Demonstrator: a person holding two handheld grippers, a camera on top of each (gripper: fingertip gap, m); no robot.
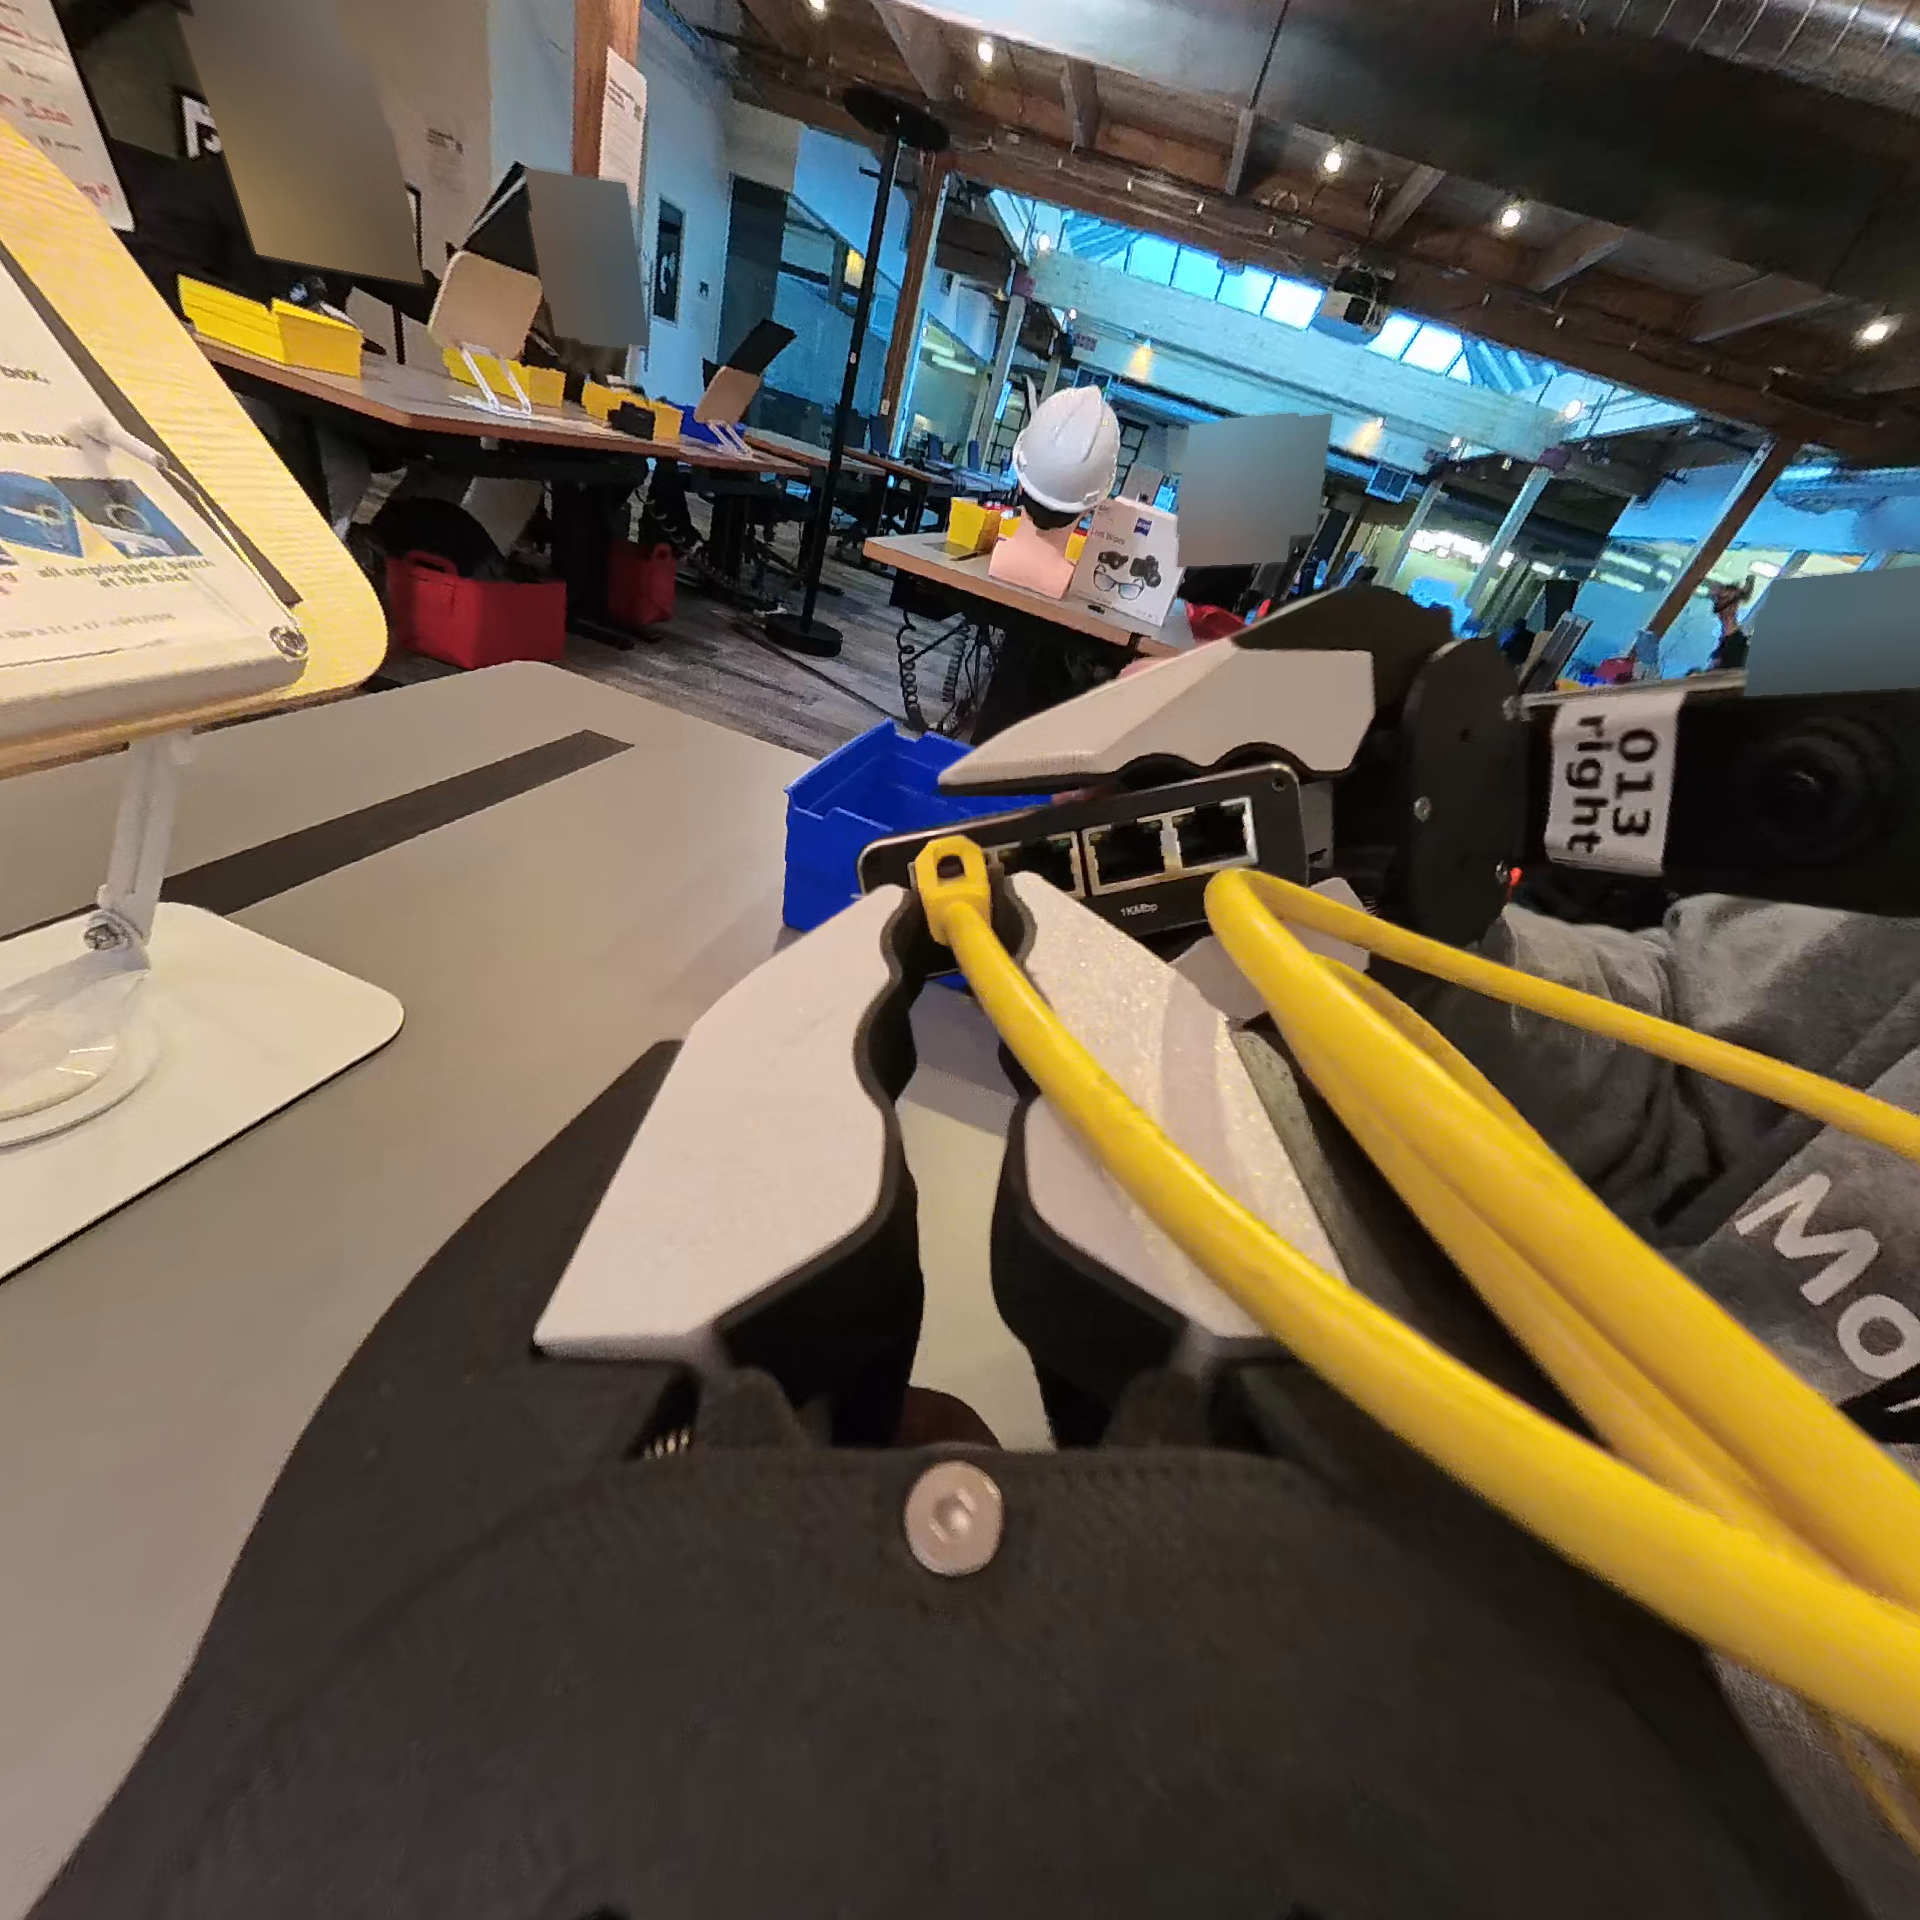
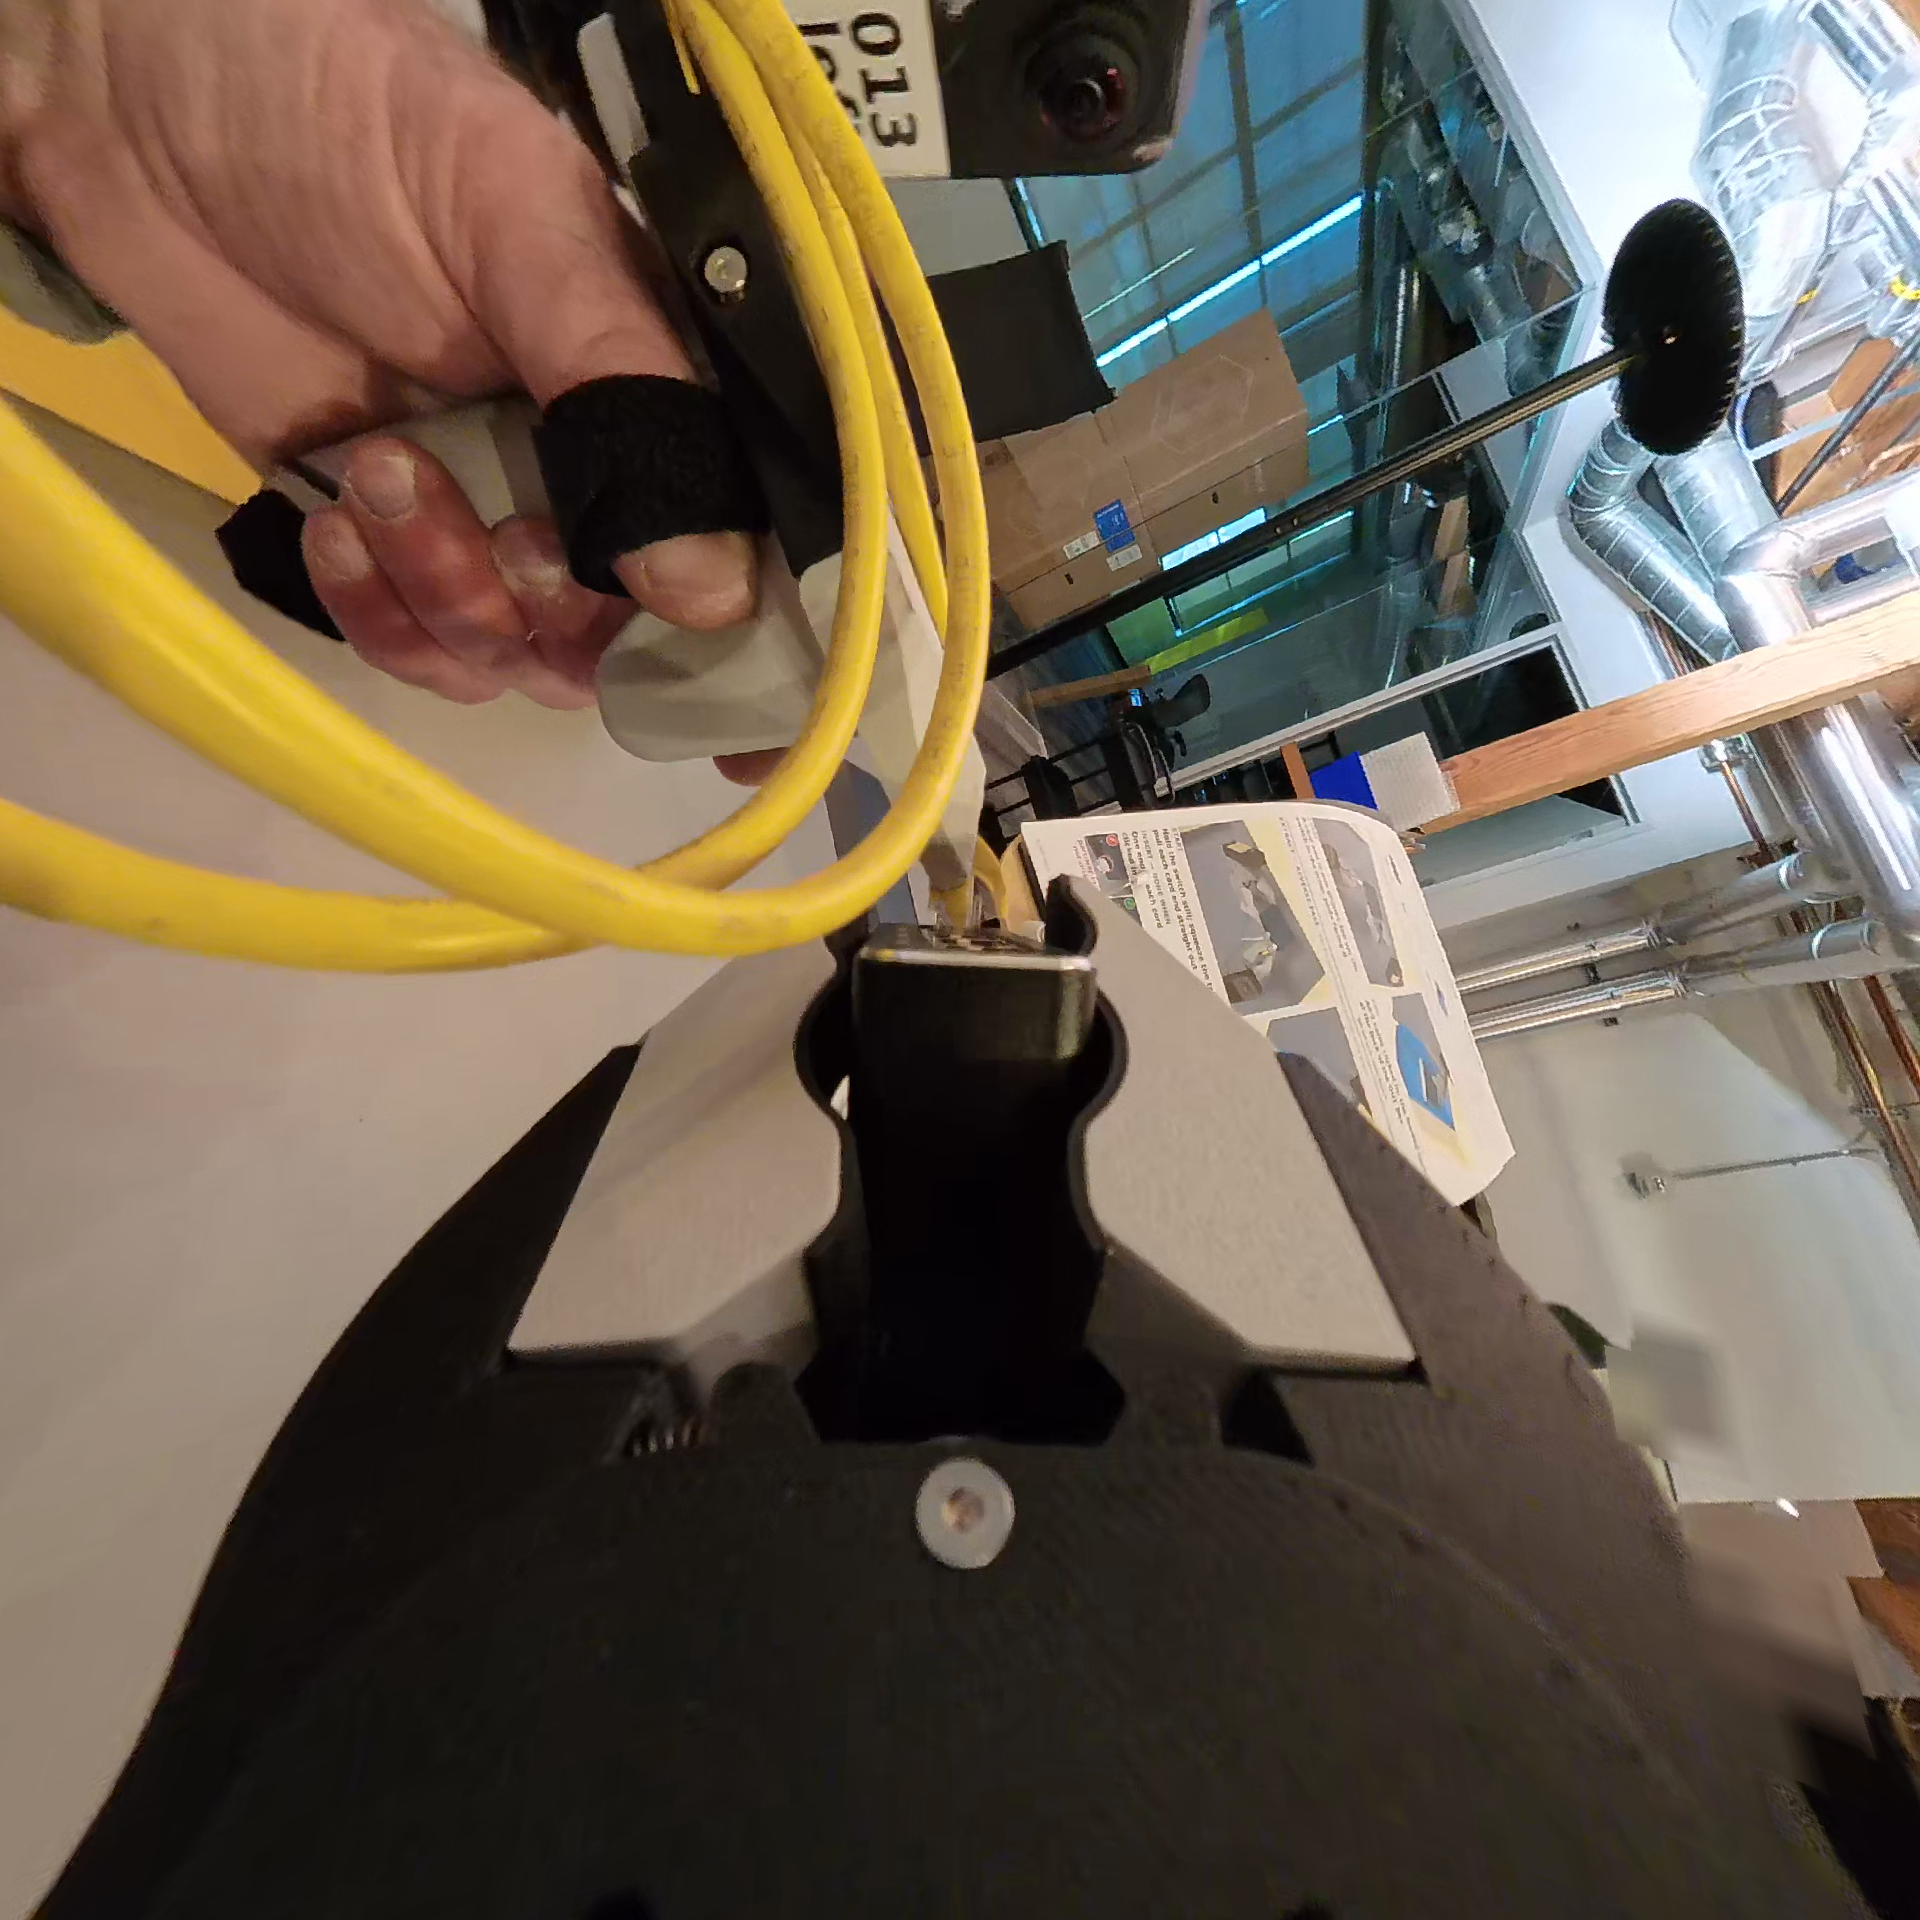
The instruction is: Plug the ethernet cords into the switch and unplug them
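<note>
Left tongs (image 1: pixel 951 925) pinched the stiff yellow plug (image 1: pixel 943 868) at the end port while right tongs (image 2: pixel 961 1049) clamped the light, rigid switch (image 2: pixel 971 1013) midair; grip the boot, not springy cord (image 1: pixel 1195 1164).

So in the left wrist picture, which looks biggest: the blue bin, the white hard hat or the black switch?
1. Switch, widest, though nearest the camera.
2. Blue bin, partly hidden behind the switch, so unsure.
3. White hard hat, smallest, but far away across the room.
</note>
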